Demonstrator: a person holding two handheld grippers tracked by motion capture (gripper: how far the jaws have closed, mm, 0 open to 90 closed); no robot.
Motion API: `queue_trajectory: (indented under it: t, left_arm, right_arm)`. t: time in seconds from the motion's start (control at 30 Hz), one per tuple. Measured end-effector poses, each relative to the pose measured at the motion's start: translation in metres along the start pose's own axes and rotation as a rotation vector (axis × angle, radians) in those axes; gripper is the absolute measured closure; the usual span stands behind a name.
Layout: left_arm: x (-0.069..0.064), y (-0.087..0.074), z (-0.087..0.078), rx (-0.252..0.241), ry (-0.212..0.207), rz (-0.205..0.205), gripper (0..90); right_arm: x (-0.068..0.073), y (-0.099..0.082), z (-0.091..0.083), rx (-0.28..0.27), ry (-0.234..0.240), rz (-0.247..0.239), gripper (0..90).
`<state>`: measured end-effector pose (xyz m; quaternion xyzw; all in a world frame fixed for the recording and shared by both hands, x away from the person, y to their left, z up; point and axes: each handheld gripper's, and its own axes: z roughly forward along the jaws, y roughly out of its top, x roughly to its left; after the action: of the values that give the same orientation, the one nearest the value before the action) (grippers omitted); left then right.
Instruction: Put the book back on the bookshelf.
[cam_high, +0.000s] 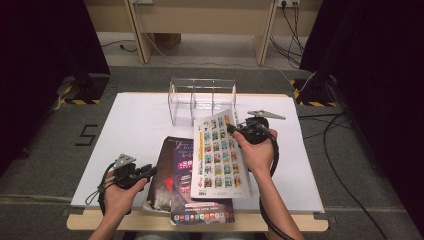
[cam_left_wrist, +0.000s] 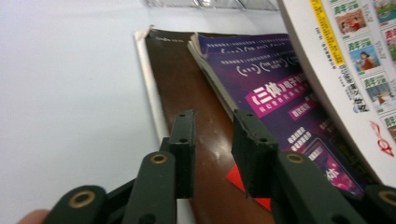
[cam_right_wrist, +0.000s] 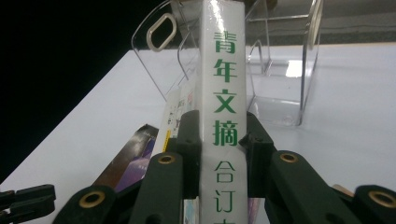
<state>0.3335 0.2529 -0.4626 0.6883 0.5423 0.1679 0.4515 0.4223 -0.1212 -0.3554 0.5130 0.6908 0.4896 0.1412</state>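
Magazine w/ the white cover and grid of small colour pics (cam_high: 219, 152) sits centre of the high view, one long edge raised, leaning over two darker mags. Right claw (cam_high: 235, 131) is clamped on its spine edge, upper centre-right of frame, hand (cam_high: 257, 152) wrapped round the grip. Right gripper view gives what the high view can't: white spine (cam_right_wrist: 223, 93) runs straight up mid-frame w/ green Chinese characters, pinched between both black jaws, pads touching each side.

Left claw (cam_high: 150, 171) is lower left in the high view, held in the left hand (cam_high: 120, 192), jaws aimed at the dark mags. Left gripper view shows jaws parted w/ a clear gap, holding nothing, hovering over the brown mag (cam_left_wrist: 187, 88); whether they touch it can't be told. Same view shows the purple mag (cam_left_wrist: 280, 102) lying on top of the brown one, offset to the right, w/ pink and white print, and the white mag's edge arching over it at right of frame.

Clear acrylic rack (cam_high: 201, 100) stands at the far side of the white tabletop (cam_high: 135, 125), upper centre, just beyond the lifted mag. Dividers split it into slots; slots look empty. In the right gripper view its clear walls and an oval handle cut-out (cam_right_wrist: 161, 31) rise behind the spine.
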Motion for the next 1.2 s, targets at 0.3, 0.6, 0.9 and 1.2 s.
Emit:
queue_trajectory:
  t: [0.3,0.6,0.9,1.2]
  left_arm:
    - [0.011,-0.013,-0.004,-0.069,0.068,-0.011,59.1]
    - [0.015,-0.02,-0.004,-0.085,0.088,-0.013,54.8]
    - [0.017,-0.022,-0.005,-0.096,0.099,-0.01,54.7]
    - [0.018,-0.022,-0.005,-0.097,0.104,-0.005,54.6]
  right_arm:
    - [0.003,0.017,-0.008,-0.056,-0.031,-0.023,74.1]
    - [0.0,0.031,-0.015,-0.128,-0.056,-0.023,74.1]
    - [-0.007,0.051,-0.016,-0.171,-0.081,-0.023,74.0]
    - [-0.02,0.064,-0.012,-0.187,-0.156,-0.002,74.1]
